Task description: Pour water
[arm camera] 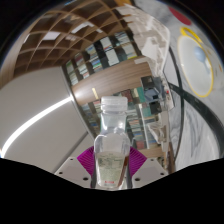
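Observation:
My gripper (112,168) is shut on a clear plastic bottle (111,140) with a white cap. The magenta pads (84,162) press on both sides of its lower body. The bottle stands roughly upright between the fingers and holds a pale liquid in its lower part. It is lifted off the table, and the whole scene beyond it is strongly tilted. No cup or other vessel for the water shows in the gripper view.
A white table surface (35,105) lies to the left. A tall wooden shelf grid (75,30) and a rack of small items (115,60) stand beyond the bottle. Cables and a yellow ring (192,45) are at the right.

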The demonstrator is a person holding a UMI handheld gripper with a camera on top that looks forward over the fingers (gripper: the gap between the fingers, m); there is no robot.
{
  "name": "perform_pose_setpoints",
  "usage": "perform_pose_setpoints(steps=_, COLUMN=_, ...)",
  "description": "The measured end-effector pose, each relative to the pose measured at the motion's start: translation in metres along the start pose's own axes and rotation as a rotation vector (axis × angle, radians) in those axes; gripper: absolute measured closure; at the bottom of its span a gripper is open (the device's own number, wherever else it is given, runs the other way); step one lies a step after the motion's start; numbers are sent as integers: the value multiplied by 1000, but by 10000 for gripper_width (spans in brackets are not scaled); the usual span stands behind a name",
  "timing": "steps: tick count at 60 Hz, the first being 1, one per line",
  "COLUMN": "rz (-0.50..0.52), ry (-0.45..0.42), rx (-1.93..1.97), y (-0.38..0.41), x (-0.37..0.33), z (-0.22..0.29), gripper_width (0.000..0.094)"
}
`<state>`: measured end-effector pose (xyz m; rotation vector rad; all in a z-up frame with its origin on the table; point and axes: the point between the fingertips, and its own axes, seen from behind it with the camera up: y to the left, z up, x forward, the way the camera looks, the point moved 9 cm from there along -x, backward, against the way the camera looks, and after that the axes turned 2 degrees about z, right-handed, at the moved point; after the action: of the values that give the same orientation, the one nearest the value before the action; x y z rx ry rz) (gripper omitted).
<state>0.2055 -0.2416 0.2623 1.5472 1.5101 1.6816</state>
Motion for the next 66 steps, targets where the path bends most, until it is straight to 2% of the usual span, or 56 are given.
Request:
perform_pose_setpoints(steps=4, rz=24, ry=-71, rx=144, y=-16, x=-14, z=23, gripper_width=534)
perform_pose_setpoints(steps=16, rz=3, ry=-183, rx=309, y=-56, x=-32, z=55, gripper_width=535)
perform_pose_setpoints(steps=29, rz=-42, ry=-117, rx=217, y=-36, x=-21, z=50, gripper_width=533)
perform_pose_setpoints(steps=32, rz=-61, ry=-84, rx=102, y=-14, x=-32, z=39, gripper_width=536)
perform_pose_setpoints(steps=38, rz=-114, ry=-38, rx=-278, y=26, x=0, z=50, gripper_width=536)
perform_pose_setpoints(steps=41, rz=-107, ry=-25, rx=-447, y=57, x=-10, z=49, gripper_width=534)
perform_pose_setpoints(steps=46, rz=-110, ry=-34, rx=-750, y=99, x=0, z=66, gripper_width=533)
perform_pose_setpoints(steps=52, rz=-173, ry=-76, rx=-1151, y=131, x=8, z=82, gripper_width=532)
perform_pose_setpoints(steps=59, rz=-307, ry=-116, rx=-1543, y=136, x=-10, z=122, gripper_width=532)
perform_pose_setpoints(steps=66, rz=-496, ry=-79, rx=-1767, y=112, x=-34, z=165, gripper_width=533)
